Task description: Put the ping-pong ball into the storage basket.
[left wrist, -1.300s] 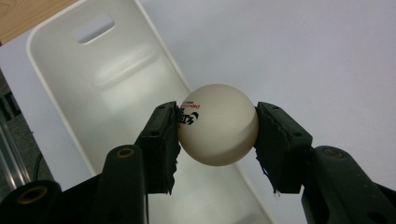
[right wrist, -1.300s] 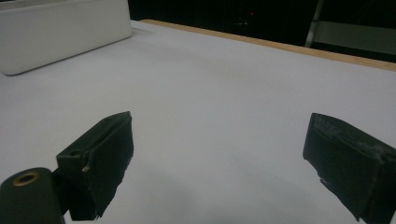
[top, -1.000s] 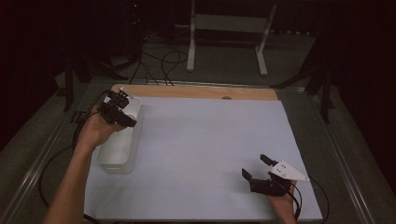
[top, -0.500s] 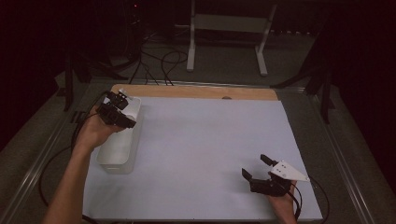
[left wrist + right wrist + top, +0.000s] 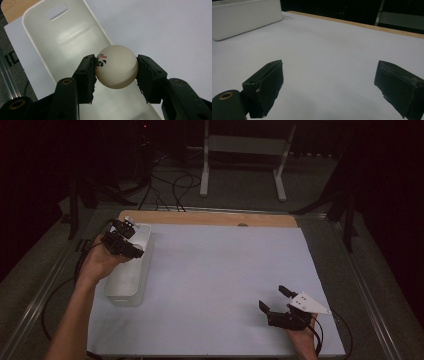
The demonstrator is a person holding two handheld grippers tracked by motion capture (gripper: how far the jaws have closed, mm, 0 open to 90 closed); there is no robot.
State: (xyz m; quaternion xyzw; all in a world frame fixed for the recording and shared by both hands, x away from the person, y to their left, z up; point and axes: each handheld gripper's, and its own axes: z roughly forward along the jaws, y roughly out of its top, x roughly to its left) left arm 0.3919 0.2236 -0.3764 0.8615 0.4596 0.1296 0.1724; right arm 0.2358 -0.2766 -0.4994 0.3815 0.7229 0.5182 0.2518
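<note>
Left gripper [image 5: 116, 72] is clamped on a white ball [image 5: 116, 66], one pad on each side of it; red and black print shows on the ball next to the left pad. No slack visible between pads and ball.

Key relation: the ball hangs directly over the white bin [image 5: 62, 42]. In the left gripper view the bin's floor fills the space behind and below the ball, so the drop direction is straight down from the jaws, no sideways travel needed by my read. The ball is apart from the bin floor, not touching it.

Bin's long axis runs near to far along the left edge of the white mat [image 5: 225, 285]. In the high view the left gripper [image 5: 125, 240] sits over the far end of the bin [image 5: 122, 287], near the wooden strip [image 5: 210, 218] at the far table edge. The handle cutout is at the far end wall.

Right gripper [image 5: 277, 301] is at the near right of the mat, well apart from the bin, jaws spread wide with nothing between them; in its own view [image 5: 329, 87] just bare mat lies ahead, bin [image 5: 244, 17] off at far left.

Left hand is the nearer one by far. Likely next move: let go over the bin. Risk: the ball bouncing out.
</note>
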